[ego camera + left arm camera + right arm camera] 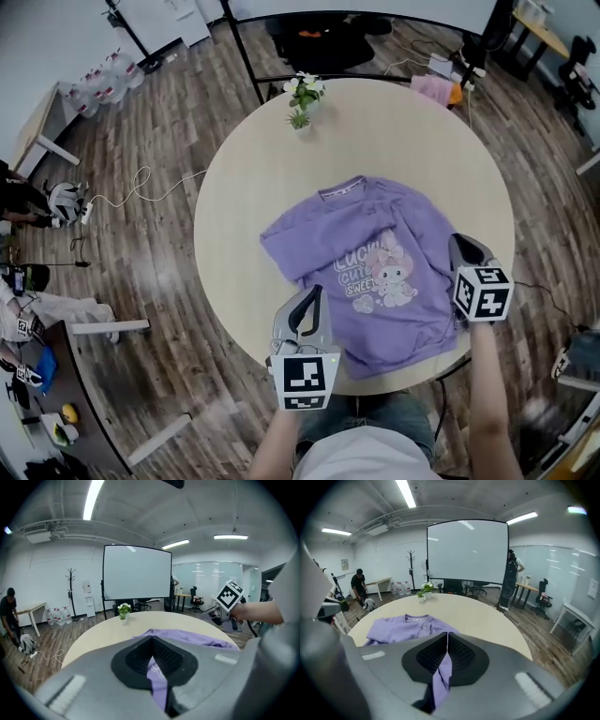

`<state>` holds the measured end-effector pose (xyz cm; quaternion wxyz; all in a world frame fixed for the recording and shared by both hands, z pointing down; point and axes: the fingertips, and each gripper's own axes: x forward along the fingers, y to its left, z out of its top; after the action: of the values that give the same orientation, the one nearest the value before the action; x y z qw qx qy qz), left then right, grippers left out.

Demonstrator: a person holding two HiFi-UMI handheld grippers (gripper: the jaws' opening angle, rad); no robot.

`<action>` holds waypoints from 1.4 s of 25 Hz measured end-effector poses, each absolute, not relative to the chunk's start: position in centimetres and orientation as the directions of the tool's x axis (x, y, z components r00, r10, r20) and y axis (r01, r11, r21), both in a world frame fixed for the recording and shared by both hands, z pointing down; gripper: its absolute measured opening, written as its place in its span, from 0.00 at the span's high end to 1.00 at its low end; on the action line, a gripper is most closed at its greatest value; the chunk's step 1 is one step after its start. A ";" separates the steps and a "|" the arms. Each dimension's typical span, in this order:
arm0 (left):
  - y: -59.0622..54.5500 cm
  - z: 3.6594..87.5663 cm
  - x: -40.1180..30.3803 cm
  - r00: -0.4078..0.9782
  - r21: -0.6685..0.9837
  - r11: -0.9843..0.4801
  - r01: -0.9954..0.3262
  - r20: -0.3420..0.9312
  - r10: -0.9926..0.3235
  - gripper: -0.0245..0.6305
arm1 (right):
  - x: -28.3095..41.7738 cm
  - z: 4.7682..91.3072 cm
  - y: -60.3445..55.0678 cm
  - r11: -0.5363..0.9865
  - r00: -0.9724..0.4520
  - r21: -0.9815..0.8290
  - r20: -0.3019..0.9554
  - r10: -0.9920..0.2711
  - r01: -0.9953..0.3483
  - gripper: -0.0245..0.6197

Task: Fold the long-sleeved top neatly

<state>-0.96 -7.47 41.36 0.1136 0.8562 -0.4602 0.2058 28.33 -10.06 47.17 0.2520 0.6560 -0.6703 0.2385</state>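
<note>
A purple long-sleeved top (370, 267) with a cartoon print lies on the round table (281, 178), collar at the far side, both sleeves folded in over the body. My left gripper (314, 298) is shut on the top's near left hem, purple cloth (157, 677) showing between its jaws. My right gripper (457, 246) is shut on the right side of the top, with a strip of purple fabric (440, 672) pinched between its jaws. In the right gripper view the collar (417, 617) lies ahead to the left.
A small potted plant (302, 101) stands at the table's far edge, with pink and orange cloth (437, 89) near the far right rim. A projection screen (467, 557) stands beyond the table. A person (359, 588) stands by a desk at the left wall.
</note>
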 end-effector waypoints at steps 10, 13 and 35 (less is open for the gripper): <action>-6.9 39.6 4.5 0.629 0.010 -0.685 -0.728 0.406 -0.663 0.96 | 34.1 46.0 -1.0 -0.213 0.182 0.028 0.640 -0.746 -0.977 0.91; -6.4 39.5 6.8 0.661 0.012 -0.718 -0.696 0.401 -0.634 0.96 | 35.8 46.4 1.4 -0.267 0.221 0.027 0.646 -0.731 -0.963 0.90; -2.1 42.0 22.3 0.623 0.015 -0.700 -0.714 0.471 -0.625 0.96 | 41.8 57.0 11.0 -0.253 0.049 -0.131 0.799 -0.599 -0.959 0.78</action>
<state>22.29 -2.09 41.98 0.1008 0.8952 -0.3738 0.2208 41.84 11.04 56.96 0.2287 0.6872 -0.5668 0.3926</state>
